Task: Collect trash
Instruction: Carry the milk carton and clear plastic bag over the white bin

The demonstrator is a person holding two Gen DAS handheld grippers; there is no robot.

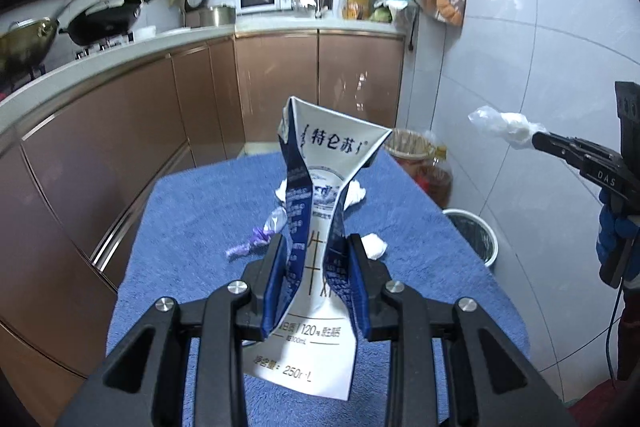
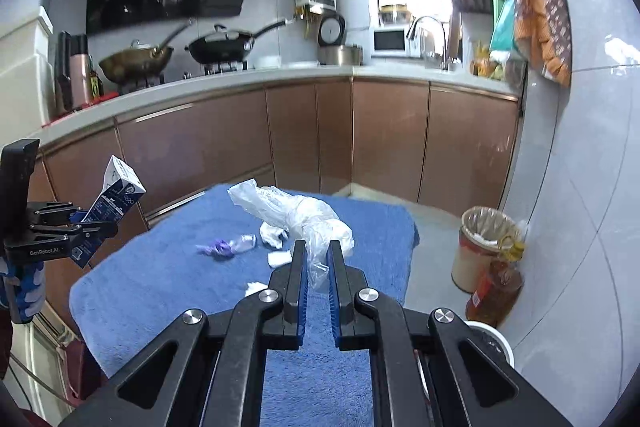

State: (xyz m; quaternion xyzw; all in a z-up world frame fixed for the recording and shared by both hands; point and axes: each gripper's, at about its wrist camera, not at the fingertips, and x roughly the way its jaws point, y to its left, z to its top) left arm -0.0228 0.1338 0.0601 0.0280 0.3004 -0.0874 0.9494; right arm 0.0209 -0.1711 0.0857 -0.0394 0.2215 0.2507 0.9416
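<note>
Kitchen: left tool clamps a crushed carton above the blue-covered counter; right tool, jaws narrow, pinches a plastic bag. Tissue scraps & wrapper lie on the cover.

I read on carton: "特仑苏" near top, "120" and "100mL" lower, "250" with partly hidden "L" at bottom. On right gripper body: "DAS". On left gripper side: "GenRobot.AI". Small print on carton sides too blurred for me.
</note>
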